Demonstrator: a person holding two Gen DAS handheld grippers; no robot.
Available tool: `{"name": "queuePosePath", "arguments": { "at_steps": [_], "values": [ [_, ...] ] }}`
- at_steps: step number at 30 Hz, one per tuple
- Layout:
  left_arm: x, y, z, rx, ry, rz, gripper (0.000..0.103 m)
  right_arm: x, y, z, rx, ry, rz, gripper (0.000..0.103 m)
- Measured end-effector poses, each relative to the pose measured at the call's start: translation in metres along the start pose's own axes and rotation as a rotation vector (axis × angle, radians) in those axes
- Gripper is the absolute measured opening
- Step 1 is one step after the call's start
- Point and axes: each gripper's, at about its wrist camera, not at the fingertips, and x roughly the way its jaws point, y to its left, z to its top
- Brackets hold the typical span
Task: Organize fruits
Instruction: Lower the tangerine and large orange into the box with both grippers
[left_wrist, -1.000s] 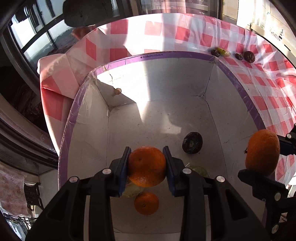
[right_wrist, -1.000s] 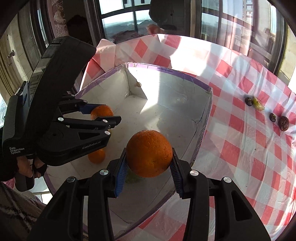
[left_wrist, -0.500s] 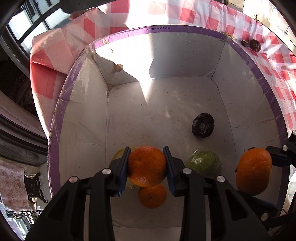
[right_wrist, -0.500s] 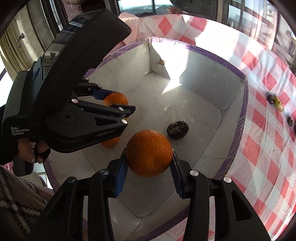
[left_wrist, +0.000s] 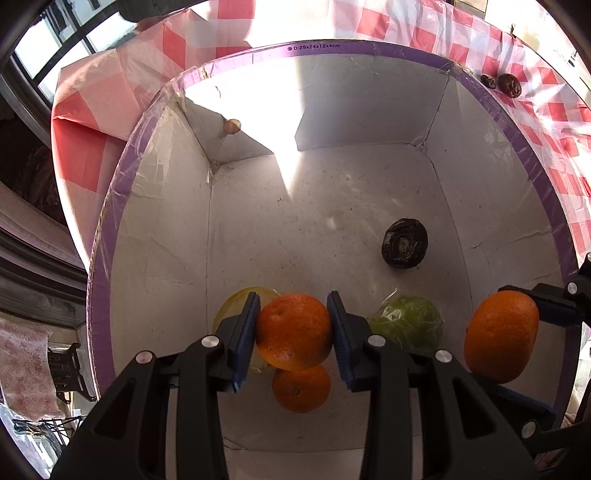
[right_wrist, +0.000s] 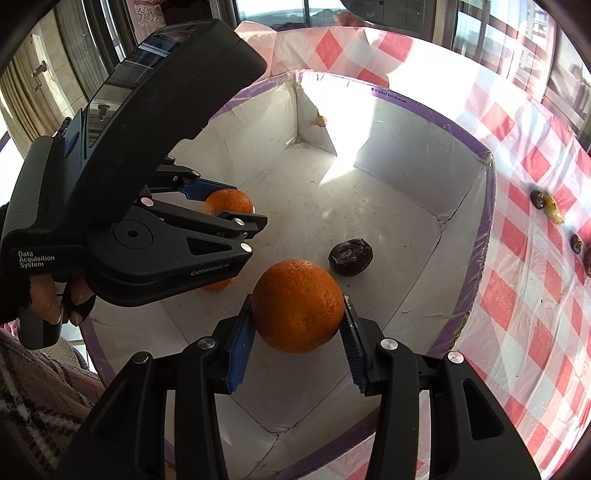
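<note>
Inside the purple-rimmed cardboard box on a red-checked table, the left tongs are clamped on a small orange, held above a second loose orange and beside a yellowish fruit. A wrapped green fruit and a dark wrinkled fruit lie on the box floor. At right, the right tongs are clamped on a larger orange just over the floor. Oranges look firm but round and rollable; gripping across the widest middle, as here, seems safest.
</note>
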Motion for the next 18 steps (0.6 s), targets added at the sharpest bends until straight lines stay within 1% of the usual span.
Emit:
{"name": "queuePosePath", "arguments": {
  "at_steps": [3,4,6,10,15,17,18],
  "values": [
    [-0.002,0.000,0.000,-0.007,-0.007,0.004,0.056,-0.001,0.002,-0.001,0.001,-0.004,0.010,0.050],
    [-0.002,0.001,0.000,-0.013,-0.011,0.002,0.059,-0.001,0.002,-0.001,0.001,-0.005,0.010,0.051],
    [-0.004,0.002,0.000,-0.018,-0.021,-0.001,0.061,-0.001,0.001,-0.002,0.007,-0.008,0.012,0.051],
    [-0.010,0.003,0.000,-0.029,-0.053,-0.007,0.067,-0.004,0.000,-0.001,0.025,-0.024,0.025,0.051],
    [-0.014,0.005,0.002,-0.031,-0.076,-0.008,0.069,-0.009,-0.005,-0.002,0.057,-0.047,0.045,0.051],
    [-0.018,0.006,0.003,-0.036,-0.107,-0.018,0.070,-0.010,-0.006,-0.002,0.065,-0.055,0.049,0.051],
    [-0.022,0.006,0.004,-0.037,-0.126,-0.018,0.077,-0.011,-0.007,-0.002,0.070,-0.060,0.052,0.052]
  ]
}}
